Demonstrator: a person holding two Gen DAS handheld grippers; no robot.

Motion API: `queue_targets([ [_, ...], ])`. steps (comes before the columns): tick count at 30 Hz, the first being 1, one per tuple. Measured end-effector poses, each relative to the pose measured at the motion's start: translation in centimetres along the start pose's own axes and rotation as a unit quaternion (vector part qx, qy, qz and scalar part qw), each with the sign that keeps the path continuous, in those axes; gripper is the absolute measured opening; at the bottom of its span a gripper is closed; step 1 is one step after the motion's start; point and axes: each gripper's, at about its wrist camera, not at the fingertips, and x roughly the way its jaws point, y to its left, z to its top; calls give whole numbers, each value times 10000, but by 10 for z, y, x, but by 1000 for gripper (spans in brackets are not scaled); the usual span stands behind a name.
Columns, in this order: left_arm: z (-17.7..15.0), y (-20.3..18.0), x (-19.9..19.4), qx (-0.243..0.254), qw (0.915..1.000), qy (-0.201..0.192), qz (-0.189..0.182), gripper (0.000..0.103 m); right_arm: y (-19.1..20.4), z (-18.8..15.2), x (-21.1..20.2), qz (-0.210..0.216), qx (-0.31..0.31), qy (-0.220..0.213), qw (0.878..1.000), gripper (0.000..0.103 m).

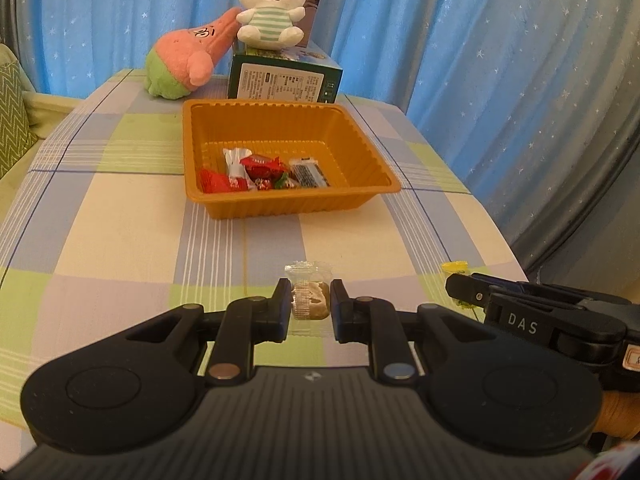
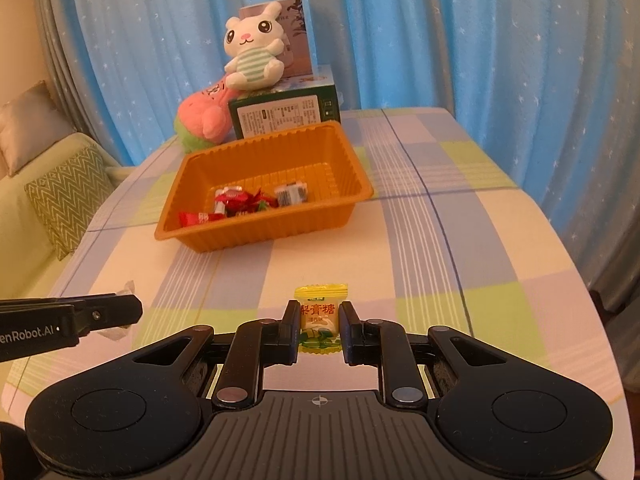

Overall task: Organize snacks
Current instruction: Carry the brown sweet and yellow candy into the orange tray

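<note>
An orange plastic tray (image 1: 192, 148) (image 2: 352, 168) stands in the middle of the checked tablecloth and holds several wrapped snacks (image 1: 260, 172) (image 2: 244, 202). Near the table's front, my left gripper (image 1: 310, 294) is shut on a clear-wrapped brownish snack (image 1: 311, 298). The right gripper (image 2: 320, 320) is shut on a yellow wrapped candy (image 2: 321, 316) with red characters. In the left wrist view the right gripper (image 1: 460, 286) shows at the right edge with the yellow candy (image 1: 455, 267) peeking above it. In the right wrist view the left gripper (image 2: 134, 308) shows at the left edge.
Behind the tray stands a green box (image 1: 280, 80) (image 2: 284, 114) with a white plush rabbit (image 1: 270, 8) (image 2: 250, 56) on top and a pink plush (image 1: 188, 60) (image 2: 204, 114) beside it. Blue curtains (image 1: 480, 60) hang behind. A sofa with a cushion (image 2: 68, 196) lies left.
</note>
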Motion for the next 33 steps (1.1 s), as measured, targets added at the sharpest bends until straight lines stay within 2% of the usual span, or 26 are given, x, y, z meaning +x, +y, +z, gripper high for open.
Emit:
queue_targets([
  [19,95,21,36,-76,9995,-306,-19,18,2,99,56,174,-329,-188,9991,20],
  [24,114,25,49,-54,9995,-302,-6,18,5,114,70,228,-372,-146,9989,20],
  [33,128,36,75,-44,9998,-189,40,18,7,129,96,324,-402,-19,9987,20],
])
